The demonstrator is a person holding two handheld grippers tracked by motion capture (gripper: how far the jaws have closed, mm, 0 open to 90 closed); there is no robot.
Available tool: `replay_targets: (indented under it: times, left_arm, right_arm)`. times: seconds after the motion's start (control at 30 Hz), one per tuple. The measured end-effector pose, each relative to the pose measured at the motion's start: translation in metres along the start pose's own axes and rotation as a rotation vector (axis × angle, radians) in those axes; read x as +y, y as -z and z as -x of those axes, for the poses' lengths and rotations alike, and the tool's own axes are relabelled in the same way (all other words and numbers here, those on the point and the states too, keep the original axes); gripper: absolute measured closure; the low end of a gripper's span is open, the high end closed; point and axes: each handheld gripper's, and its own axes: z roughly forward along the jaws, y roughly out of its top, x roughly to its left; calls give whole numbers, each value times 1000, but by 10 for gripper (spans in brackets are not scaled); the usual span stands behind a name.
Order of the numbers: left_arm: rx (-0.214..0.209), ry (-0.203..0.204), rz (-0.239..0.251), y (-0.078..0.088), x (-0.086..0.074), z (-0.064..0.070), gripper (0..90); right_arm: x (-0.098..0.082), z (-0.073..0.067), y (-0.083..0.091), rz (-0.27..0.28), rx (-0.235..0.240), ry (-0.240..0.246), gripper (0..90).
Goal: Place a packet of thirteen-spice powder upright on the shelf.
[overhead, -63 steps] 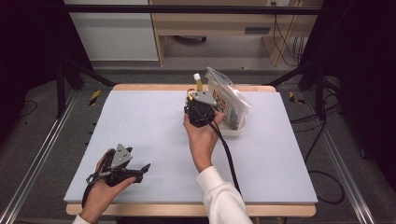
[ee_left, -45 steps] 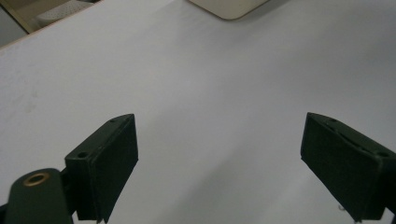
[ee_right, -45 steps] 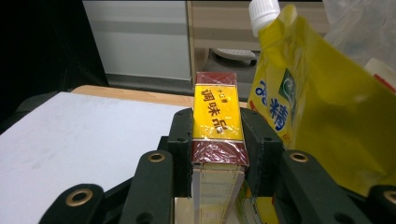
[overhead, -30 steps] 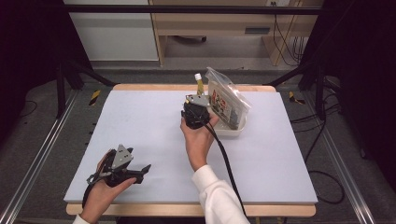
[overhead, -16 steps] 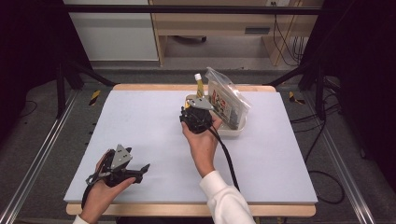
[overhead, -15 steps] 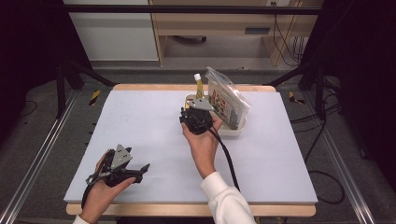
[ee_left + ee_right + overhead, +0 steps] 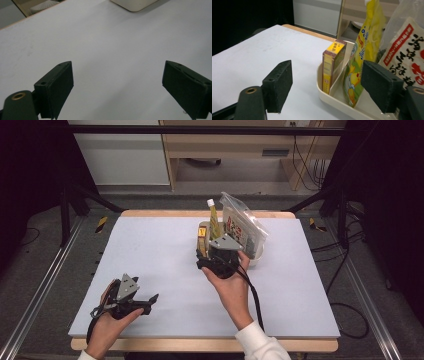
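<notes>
A cream tray (image 7: 329,98) stands at the table's far middle. In it a yellow box (image 7: 333,67) stands upright in the left compartment, next to a yellow pouch (image 7: 359,62) and a clear bag with red print (image 7: 404,50). My right gripper (image 7: 329,77) is open just in front of the tray. Its jaws have just been opening, and nothing is between them; the box stands beyond the tips. From above, the right gripper (image 7: 216,251) sits beside the box (image 7: 202,236) and the tray (image 7: 256,259). My left gripper (image 7: 145,301) rests open at the front left, with nothing between its jaws (image 7: 117,77).
A pale mat (image 7: 150,255) covers the table, with a wooden edge (image 7: 200,345) along the front. A corner of the tray (image 7: 132,3) shows far ahead in the left gripper view. Metal rails and dark cables flank the table on the floor.
The right gripper has drawn back from the tray toward the person and its jaws have spread apart. The left hand and gripper have stayed where they were.
</notes>
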Motion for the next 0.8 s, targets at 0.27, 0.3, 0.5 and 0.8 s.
replay_targets:
  times: [0.27, 0.3, 0.5, 0.8]
  left_arm:
    - [11, 15, 18, 1, -2, -3, 68]
    - [11, 17, 19, 1, -2, -4, 65]
    - [8, 34, 32, 2, -3, -7, 60]
    - [17, 35, 46, 5, -4, -9, 60]
  right_arm:
    - [-6, 17, 22, 2, 25, 9, 179]
    - [-6, 19, 23, 4, 25, 9, 169]
    - [-11, 31, 35, 0, 39, 20, 109]
    - [-18, 49, 55, 14, 23, 41, 81]
